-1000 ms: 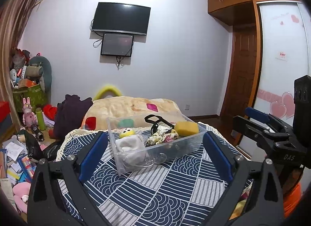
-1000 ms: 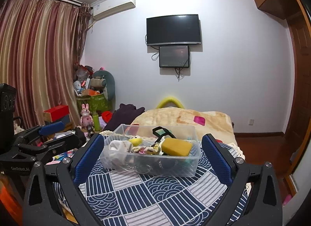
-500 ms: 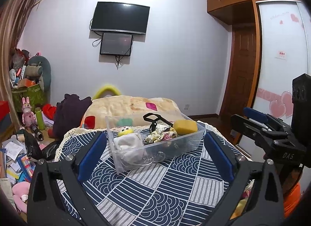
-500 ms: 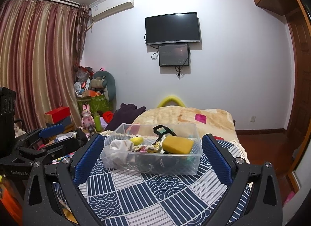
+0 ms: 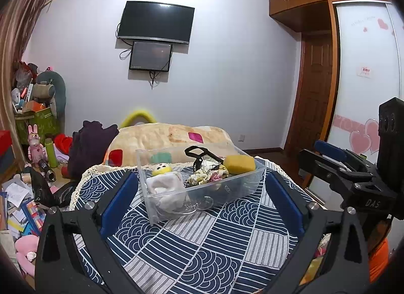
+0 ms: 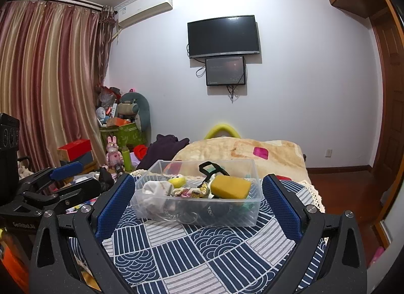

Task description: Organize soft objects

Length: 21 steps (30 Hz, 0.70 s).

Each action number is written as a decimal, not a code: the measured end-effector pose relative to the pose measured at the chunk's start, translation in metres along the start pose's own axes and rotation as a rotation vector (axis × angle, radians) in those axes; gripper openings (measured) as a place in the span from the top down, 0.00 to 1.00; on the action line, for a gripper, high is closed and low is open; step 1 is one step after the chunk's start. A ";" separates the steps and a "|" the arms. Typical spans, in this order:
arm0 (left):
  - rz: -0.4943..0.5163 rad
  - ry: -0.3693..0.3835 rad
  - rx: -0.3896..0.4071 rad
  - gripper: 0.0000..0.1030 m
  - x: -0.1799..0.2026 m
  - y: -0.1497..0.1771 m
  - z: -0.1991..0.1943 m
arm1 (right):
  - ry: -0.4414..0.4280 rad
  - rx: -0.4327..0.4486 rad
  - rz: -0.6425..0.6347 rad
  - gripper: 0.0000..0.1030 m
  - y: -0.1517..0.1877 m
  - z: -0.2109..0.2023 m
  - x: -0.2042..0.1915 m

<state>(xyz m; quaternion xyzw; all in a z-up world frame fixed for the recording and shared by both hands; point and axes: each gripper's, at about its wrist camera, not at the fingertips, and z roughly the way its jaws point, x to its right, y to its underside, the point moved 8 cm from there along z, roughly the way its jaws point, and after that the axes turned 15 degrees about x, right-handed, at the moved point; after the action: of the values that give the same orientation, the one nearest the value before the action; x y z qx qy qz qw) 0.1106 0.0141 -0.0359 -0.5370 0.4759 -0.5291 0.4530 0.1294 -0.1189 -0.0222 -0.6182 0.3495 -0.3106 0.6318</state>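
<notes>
Both my grippers hang spread wide over the bench, holding nothing, with the clear bin ahead of them.

My left gripper (image 5: 202, 200) has its blue-padded fingers (image 5: 118, 201) far apart and empty; my right gripper (image 6: 198, 204) is spread the same way, its fingers (image 6: 280, 205) clear of everything. The clear plastic bin (image 5: 242, 187) sits on the blue-and-white patterned cloth (image 5: 202, 251) covering the bench, just beyond both sets of fingertips. Inside it lie a yellow sponge (image 6: 230, 186) at the right, a white sock (image 5: 165, 184) at the left, a small yellow plush (image 6: 177, 181) behind the sock, and a bundle of patterned fabric (image 5: 205, 176) in the middle with a black strap (image 5: 199, 151) looped above.
</notes>
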 end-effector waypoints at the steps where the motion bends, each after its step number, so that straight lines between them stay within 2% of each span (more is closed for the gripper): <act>1: -0.003 0.001 -0.002 0.01 -0.001 0.000 0.000 | 0.000 0.000 0.000 0.02 0.000 0.000 0.000; 21: -0.026 -0.005 -0.013 0.00 -0.004 0.001 0.002 | -0.005 0.001 0.003 0.02 0.000 -0.002 -0.001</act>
<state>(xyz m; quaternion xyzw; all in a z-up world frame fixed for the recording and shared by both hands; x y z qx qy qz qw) 0.1131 0.0175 -0.0371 -0.5475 0.4710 -0.5304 0.4438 0.1273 -0.1188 -0.0219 -0.6181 0.3489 -0.3082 0.6334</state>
